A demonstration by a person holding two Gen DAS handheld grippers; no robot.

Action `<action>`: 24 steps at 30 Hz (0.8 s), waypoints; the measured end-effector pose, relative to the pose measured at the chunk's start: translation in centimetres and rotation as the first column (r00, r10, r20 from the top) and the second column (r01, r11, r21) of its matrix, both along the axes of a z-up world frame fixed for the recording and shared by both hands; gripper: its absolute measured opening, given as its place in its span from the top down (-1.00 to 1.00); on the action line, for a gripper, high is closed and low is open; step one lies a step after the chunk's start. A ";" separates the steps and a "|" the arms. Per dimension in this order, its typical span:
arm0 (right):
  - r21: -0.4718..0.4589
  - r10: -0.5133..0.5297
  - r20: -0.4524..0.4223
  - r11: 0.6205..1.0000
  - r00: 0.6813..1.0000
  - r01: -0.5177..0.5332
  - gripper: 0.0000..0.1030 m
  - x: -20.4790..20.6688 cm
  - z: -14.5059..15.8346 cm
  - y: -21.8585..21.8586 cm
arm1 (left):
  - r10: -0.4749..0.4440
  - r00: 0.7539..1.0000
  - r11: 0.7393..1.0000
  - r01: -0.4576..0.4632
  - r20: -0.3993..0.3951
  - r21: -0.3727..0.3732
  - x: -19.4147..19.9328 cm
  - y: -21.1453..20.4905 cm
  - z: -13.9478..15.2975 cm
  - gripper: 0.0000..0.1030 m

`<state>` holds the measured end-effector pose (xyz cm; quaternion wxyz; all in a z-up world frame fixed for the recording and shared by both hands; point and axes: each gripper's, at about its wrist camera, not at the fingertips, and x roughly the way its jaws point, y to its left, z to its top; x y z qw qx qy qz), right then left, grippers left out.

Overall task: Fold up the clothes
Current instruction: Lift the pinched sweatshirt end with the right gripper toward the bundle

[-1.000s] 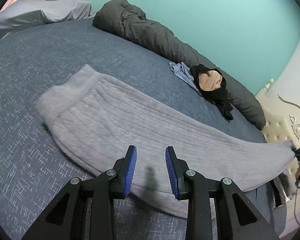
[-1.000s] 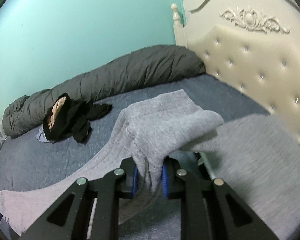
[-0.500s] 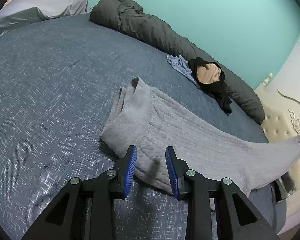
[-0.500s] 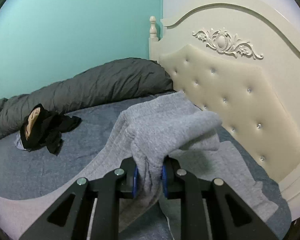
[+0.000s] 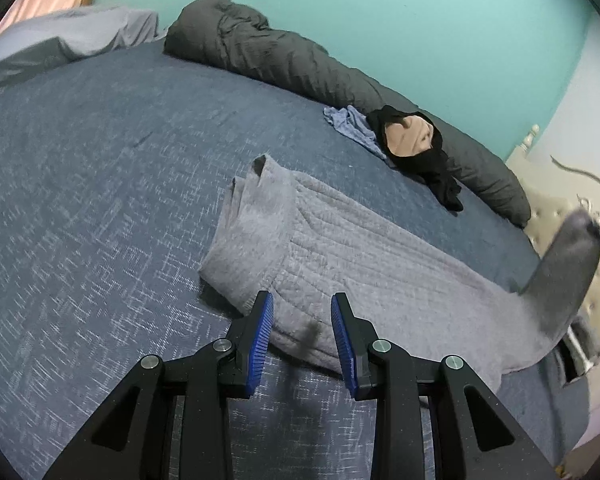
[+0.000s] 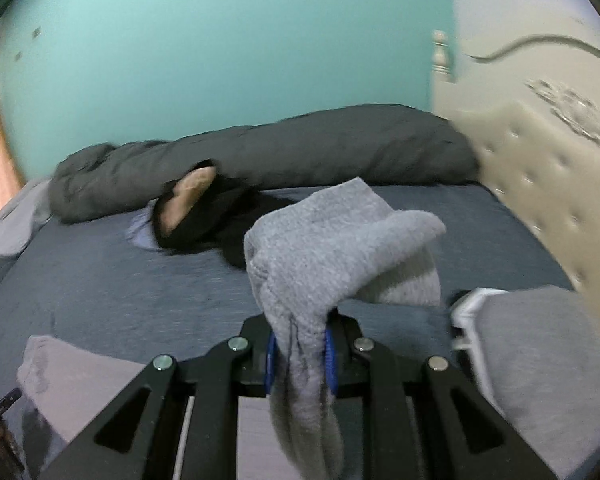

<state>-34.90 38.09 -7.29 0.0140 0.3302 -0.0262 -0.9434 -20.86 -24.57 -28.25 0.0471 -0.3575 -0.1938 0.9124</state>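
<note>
Knitwear lies in front of you: the grey ribbed garment [image 5: 340, 248] stretches across the blue bedspread [image 5: 100, 200], its far end bunched into loose folds and its other end lifted off the bed toward your right. Your right tongs [image 6: 299, 350] are clamped on that lifted end, the grey fabric [image 6: 332, 248] pinched between the blue pads and spilling over and under them. In the left wrist view the raised part [image 5: 560, 276] is blurred. Your left tongs [image 5: 302, 342] stand parted with nothing between the blue pads, hovering over the near edge of the garment; you cannot tell from this angle whether they touch it.

Along the teal wall [image 5: 380, 20] a dark grey rolled duvet [image 5: 300, 64] runs the length of the bed. Just in front of it sit a black garment with a beige lining [image 5: 412, 140] and a small pale blue cloth [image 5: 352, 128], touching one another and well apart from the grey piece. A cream tufted headboard [image 6: 548, 184] stands at the right. No brand, label or readable writing shows on any of these.
</note>
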 end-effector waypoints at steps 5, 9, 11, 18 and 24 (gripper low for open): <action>0.010 0.115 0.032 0.993 0.993 -0.115 0.65 -1.4 -0.8 -8.8 | 0.008 1.000 0.999 -0.007 -0.016 0.046 0.4 -1.5 0.4 0.36; 0.025 0.205 0.057 0.978 0.977 -0.207 0.65 -2.2 -1.8 -15.8 | 0.030 0.999 0.998 -0.029 -0.025 0.050 0.8 -2.9 0.7 0.36; 0.021 0.250 0.074 0.968 0.966 -0.252 0.65 -2.5 -2.6 -19.4 | 0.037 0.999 0.997 -0.036 -0.017 0.065 0.9 -3.7 0.5 0.36; 0.029 0.374 0.114 0.925 0.920 -0.380 0.65 -2.2 -5.1 -29.7 | 0.069 0.998 0.993 -0.069 0.002 0.093 1.1 -5.9 0.2 0.35; 0.094 0.447 0.170 0.880 0.878 -0.466 0.64 -1.4 -8.3 -37.1 | 0.085 0.996 0.988 -0.084 -0.002 0.130 1.9 -7.4 0.3 0.34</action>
